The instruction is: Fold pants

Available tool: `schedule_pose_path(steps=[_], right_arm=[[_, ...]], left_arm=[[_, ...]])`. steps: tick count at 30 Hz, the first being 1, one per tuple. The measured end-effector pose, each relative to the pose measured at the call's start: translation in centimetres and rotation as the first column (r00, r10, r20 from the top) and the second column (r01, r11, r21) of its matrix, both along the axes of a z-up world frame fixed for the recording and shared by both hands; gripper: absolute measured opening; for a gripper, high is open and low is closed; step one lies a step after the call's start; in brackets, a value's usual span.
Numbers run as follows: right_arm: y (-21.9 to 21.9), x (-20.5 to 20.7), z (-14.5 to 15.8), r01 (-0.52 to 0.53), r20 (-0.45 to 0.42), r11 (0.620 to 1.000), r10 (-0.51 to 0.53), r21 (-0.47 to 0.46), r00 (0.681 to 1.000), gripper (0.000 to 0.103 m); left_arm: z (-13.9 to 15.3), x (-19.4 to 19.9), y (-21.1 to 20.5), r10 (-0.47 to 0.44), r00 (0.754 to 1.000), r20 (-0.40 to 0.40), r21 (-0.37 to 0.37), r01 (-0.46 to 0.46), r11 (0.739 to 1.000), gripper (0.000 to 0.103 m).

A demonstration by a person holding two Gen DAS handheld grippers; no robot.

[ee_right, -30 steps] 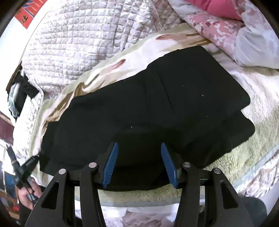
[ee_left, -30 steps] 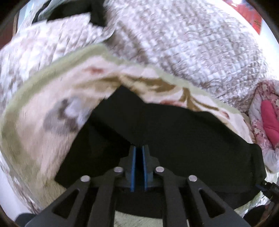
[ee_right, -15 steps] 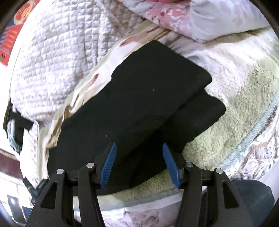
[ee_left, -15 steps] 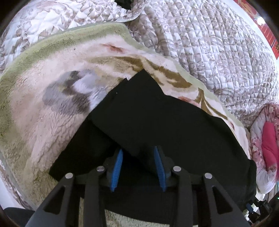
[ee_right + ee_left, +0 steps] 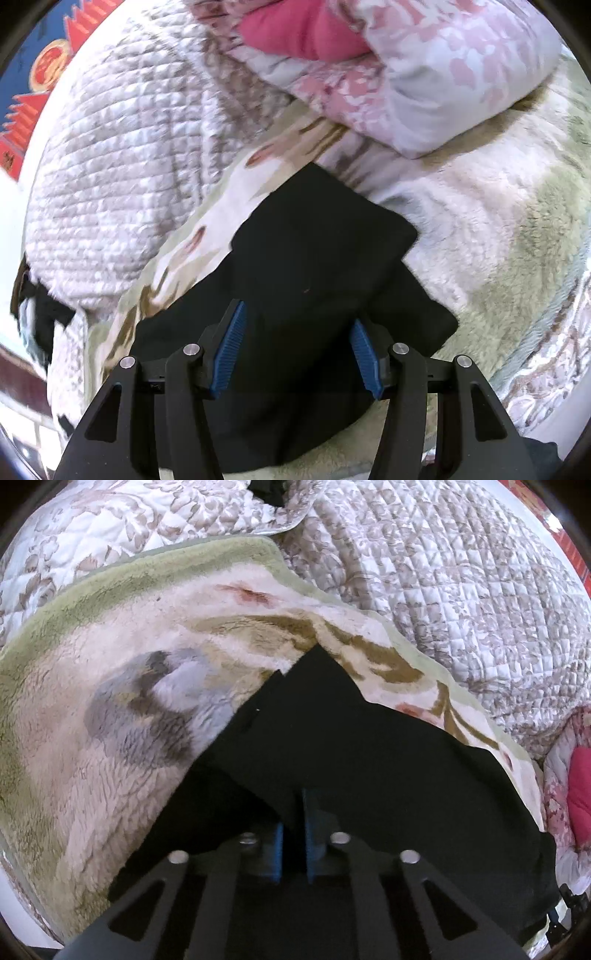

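Pants (image 5: 369, 760), black, one pair. Location: laid lengthwise across a plush cream blanket (image 5: 92, 775) with green border and floral print, on a bed backed by a quilted coverlet (image 5: 461, 590). Already doubled leg over leg, by the look of the stepped edges at both ends; the upper layer sits slightly offset from the lower.

Material: soft, limp knit or fleece-like cloth, matte, no stiffness visible. Judged light and easy to lift, likely to sag and drape from any single hold, and to cling a little to the fuzzy blanket when dragged. Not fragile; slipping from the pads seems unlikely given the ribbed blue facing.

Left gripper (image 5: 293, 843): clenched, a fold of the upper layer's edge pinched between the blue pads at the near side of one end.

Right gripper (image 5: 299, 350): jaws released and spread, held above the other end of the pants; whether its fingertips touch the cloth cannot be told, and nothing is pinched.

Recommended hold: both layers together at the near corner of each end, one gripper per end, so the fold carries across evenly. A hold on the top layer alone would, in my judgement, peel the layers apart.

Adjacent: pink floral pillow (image 5: 424, 81), well apart from the pants.
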State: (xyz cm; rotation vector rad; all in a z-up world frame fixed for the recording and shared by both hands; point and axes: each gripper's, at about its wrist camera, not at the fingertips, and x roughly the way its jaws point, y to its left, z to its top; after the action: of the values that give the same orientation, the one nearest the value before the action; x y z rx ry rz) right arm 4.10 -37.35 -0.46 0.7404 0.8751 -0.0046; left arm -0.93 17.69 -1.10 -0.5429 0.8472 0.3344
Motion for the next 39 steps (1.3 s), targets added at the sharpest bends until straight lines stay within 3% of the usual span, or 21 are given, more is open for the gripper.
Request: schedule_pose_path(steps=[2, 4, 11, 13, 15, 18, 27, 30, 34, 39], right_arm=[[-0.2, 0.4, 0.0, 0.008, -0.008, 1.000, -0.008, -0.014, 1.000, 0.039], [-0.9, 0.6, -0.2, 0.014, -0.022, 1.000, -0.014, 0.012, 1.000, 0.008], [-0.7, -1.6, 3.8, -0.031, 0.078, 0.998, 0.027, 0.046, 0.997, 0.008], [-1.0, -2.2, 3.8, -0.017, 0.055, 0.999, 0.016, 0.030, 0.998, 0.008], [-1.6, -2.1, 2.1, 0.002, -0.041, 1.000, -0.001, 0.014, 0.999, 0.008], [-2.2, -2.2, -0.4, 0.027, -0.141, 0.998, -0.018, 0.065, 0.990, 0.008], [-1.9, -2.4, 0.4, 0.030, -0.149, 0.999, -0.025, 0.031, 0.988, 0.012], [-2.6, -3.4, 1.6, 0.067, -0.131, 0.996, -0.074, -0.056, 0.989, 0.024], [-2.8, -4.0, 4.3, 0.086, -0.025, 0.982, -0.091, -0.166, 0.996, 0.025], [1.9, -1.8, 5.4, -0.113, 0.055, 0.952, 0.134, -0.283, 0.989, 0.029]], left_arm=[[0.1, 0.0, 0.0, -0.001, 1.000, 0.005, 0.001, 0.001, 1.000, 0.005], [0.5, -0.1, -0.2, -0.008, 1.000, 0.012, 0.019, 0.008, 1.000, 0.004], [5.0, -1.8, -0.4, -0.037, 0.994, 0.099, 0.047, 0.033, 0.998, 0.004], [6.4, -2.8, -0.5, -0.033, 0.991, 0.126, 0.058, 0.026, 0.998, 0.004], [7.1, -4.0, -0.4, -0.016, 0.991, 0.135, 0.078, 0.006, 0.997, 0.004], [5.4, -4.7, -0.1, -0.008, 0.998, 0.058, 0.061, 0.004, 0.998, 0.004], [3.6, -4.9, -0.6, 0.027, 0.997, -0.073, 0.090, -0.020, 0.996, 0.005], [3.8, -5.7, -0.4, 0.069, 0.993, -0.099, 0.122, -0.057, 0.991, 0.009], [5.9, -7.1, 0.5, 0.137, 0.990, -0.043, 0.201, -0.125, 0.972, 0.009], [7.7, -6.2, -0.1, 0.069, 0.997, 0.043, 0.202, -0.076, 0.976, 0.010]])
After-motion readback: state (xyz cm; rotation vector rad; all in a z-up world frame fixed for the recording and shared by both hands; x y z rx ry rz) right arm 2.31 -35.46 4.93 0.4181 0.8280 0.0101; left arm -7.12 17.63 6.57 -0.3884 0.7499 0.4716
